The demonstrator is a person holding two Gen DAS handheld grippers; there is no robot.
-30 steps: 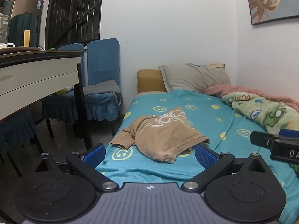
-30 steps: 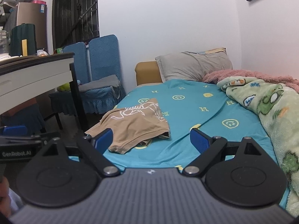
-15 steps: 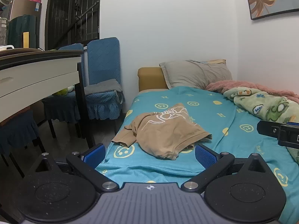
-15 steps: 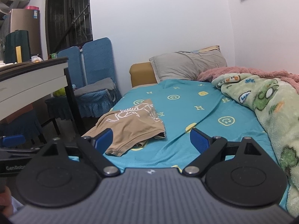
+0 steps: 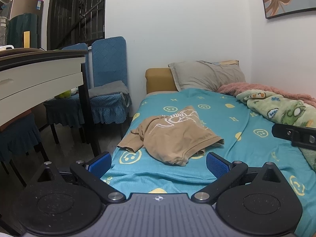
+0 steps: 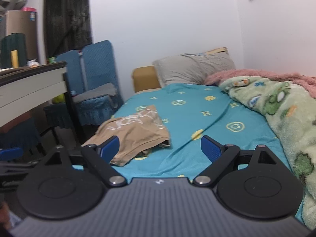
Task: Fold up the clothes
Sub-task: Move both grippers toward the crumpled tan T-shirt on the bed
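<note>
At the far left a white desk juts over the floor, with two blue-covered chairs tucked behind it against the wall. Next comes the bed, its teal smiley-print sheet running back to a grey pillow. The tan T-shirt lies crumpled on that sheet near the bed's left edge, a white line drawing showing on its upper face, one sleeve flopped out toward the edge and the hem bunched at the near side. The left gripper hangs short of the near hem with its blue pads spread wide and nothing between them; the right gripper sits further right, equally spread and empty, its left pad overlapping the shirt only in the line of sight, not in contact as far as I can judge. To the right a green cartoon blanket and a pink throw are heaped along the wall. The shirt looks thin, light and limp, likely to sag and drag across the sheet, not slide. My guess is it wants spreading flat first: pinch a single layer at the hem corner or shoulder seam, one gripper on each side.
</note>
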